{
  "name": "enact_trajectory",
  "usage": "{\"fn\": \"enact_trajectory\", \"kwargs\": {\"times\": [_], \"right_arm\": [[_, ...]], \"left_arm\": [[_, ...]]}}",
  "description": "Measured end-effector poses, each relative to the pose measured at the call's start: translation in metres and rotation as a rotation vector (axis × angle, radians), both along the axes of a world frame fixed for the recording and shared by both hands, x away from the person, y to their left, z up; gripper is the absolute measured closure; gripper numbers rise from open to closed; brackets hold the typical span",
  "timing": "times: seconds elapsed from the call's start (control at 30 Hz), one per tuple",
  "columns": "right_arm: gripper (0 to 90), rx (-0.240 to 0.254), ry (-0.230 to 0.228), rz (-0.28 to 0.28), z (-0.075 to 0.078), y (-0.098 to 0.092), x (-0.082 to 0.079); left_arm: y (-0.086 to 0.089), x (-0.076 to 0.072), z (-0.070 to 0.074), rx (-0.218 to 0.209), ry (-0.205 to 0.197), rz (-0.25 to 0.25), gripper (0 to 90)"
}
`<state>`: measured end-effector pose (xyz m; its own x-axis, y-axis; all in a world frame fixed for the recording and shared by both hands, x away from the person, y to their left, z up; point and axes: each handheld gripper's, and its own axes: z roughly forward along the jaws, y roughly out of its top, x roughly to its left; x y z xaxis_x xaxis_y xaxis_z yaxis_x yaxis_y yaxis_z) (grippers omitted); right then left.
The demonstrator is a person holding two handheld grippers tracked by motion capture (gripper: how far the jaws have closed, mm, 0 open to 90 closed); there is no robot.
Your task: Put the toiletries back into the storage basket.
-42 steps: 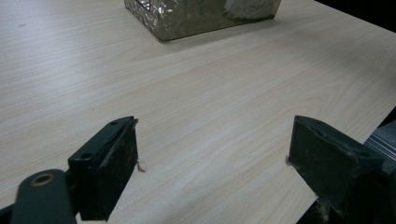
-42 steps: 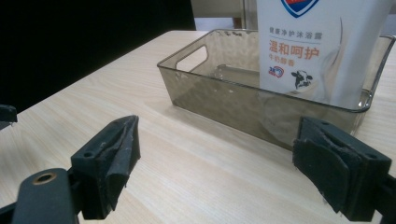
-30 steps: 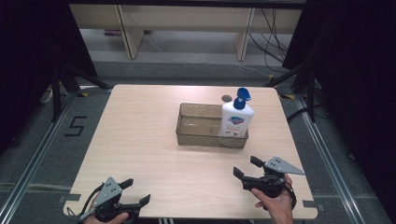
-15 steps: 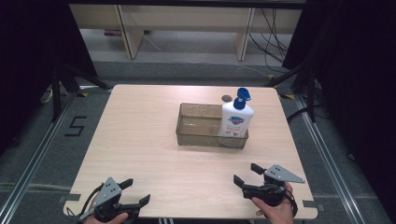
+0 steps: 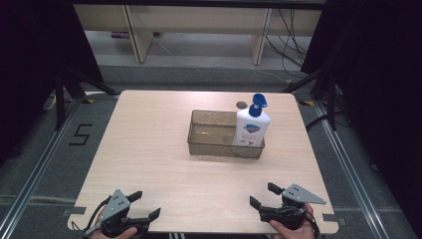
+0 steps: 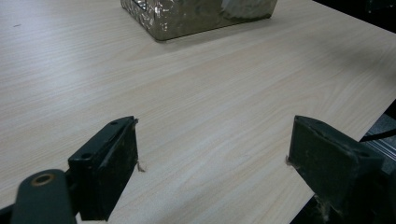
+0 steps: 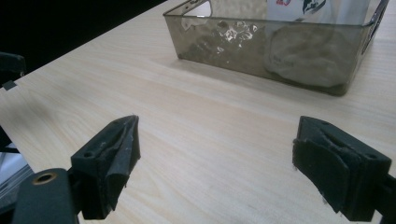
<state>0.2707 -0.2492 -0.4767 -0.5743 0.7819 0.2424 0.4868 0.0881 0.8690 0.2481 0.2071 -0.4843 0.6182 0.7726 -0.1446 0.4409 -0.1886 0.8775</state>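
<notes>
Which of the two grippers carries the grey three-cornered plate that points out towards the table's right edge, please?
The right gripper: its grey plate tapers towards the right edge; the left gripper's stands upright.

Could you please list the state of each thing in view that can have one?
Bottle: upright, standing in the right end of the bin, blue pump on top.
Bin: on the table, open-topped, left part bare.
Left claw: open, holding nothing, low at the table's near edge.
Right claw: open, holding nothing, low at the near edge.
Table: bare wood around the bin.
</notes>
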Motion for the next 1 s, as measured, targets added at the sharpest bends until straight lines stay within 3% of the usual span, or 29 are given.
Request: {"fn": "enact_trajectory", "kwargs": {"times": [0.07, 0.2, 0.27, 0.3, 0.33, 0.37, 0.43, 0.5, 0.53, 0.63, 0.67, 0.7, 0.73, 0.77, 0.97, 1.0], "right_arm": [[15.4, -0.018, -0.022, 0.012, -0.001, -0.002, 0.0], [15.4, -0.009, -0.005, 0.021, -0.003, -0.001, -0.004], [15.4, -0.035, -0.018, 0.014, -0.003, -0.002, -0.005], [15.4, -0.006, 0.013, 0.002, -0.003, 0.001, -0.008], [15.4, -0.033, -0.01, 0.011, -0.004, -0.001, -0.008], [15.4, -0.025, 0.012, 0.006, -0.004, 0.0, -0.01], [15.4, -0.039, -0.007, 0.01, -0.005, 0.0, -0.01], [15.4, -0.052, 0.005, 0.008, -0.006, 0.0, -0.011], [15.4, -0.037, -0.007, 0.012, -0.006, 0.0, -0.012], [15.4, -0.051, 0.012, 0.011, -0.006, 0.0, -0.014], [15.4, -0.038, 0.046, 0.001, -0.005, 0.001, -0.017], [15.4, -0.025, 0.025, 0.001, -0.007, 0.003, -0.016], [15.4, -0.053, 0.004, 0.019, -0.008, 0.001, -0.015], [15.4, -0.059, 0.006, 0.018, -0.007, 0.001, -0.016], [15.4, -0.065, 0.003, 0.027, -0.008, 0.003, -0.02], [15.4, -0.084, 0.003, 0.023, -0.008, 0.002, -0.021]], "left_arm": [[0.0, 0.0, 0.0, -0.006, 0.001, 0.003, 15.2], [0.0, 0.0, 0.0, 0.006, 0.004, 0.004, 15.1], [-0.001, 0.0, 0.0, 0.002, 0.003, 0.006, 15.1], [0.0, 0.0, 0.0, 0.011, 0.005, 0.004, 15.1], [0.0, 0.0, 0.0, 0.019, 0.006, 0.0, 15.1], [0.0, 0.0, 0.0, 0.019, 0.006, -0.001, 15.2], [0.0, 0.0, 0.0, 0.018, 0.004, -0.001, 15.2], [0.0, 0.0, 0.0, 0.019, 0.005, -0.002, 15.2], [0.0, -0.001, 0.0, 0.024, 0.006, -0.003, 15.1], [0.0, 0.0, -0.001, 0.022, 0.007, -0.013, 15.2], [-0.001, 0.0, -0.002, 0.006, 0.007, -0.005, 15.2], [-0.001, 0.0, -0.002, 0.012, 0.007, -0.008, 15.1], [-0.001, 0.0, -0.002, 0.012, 0.007, -0.008, 15.2], [0.0, 0.0, -0.001, 0.028, 0.008, -0.015, 15.1], [0.0, 0.0, -0.001, 0.023, 0.007, -0.017, 15.1], [-0.001, 0.0, -0.001, 0.023, 0.008, -0.017, 15.1]]}}
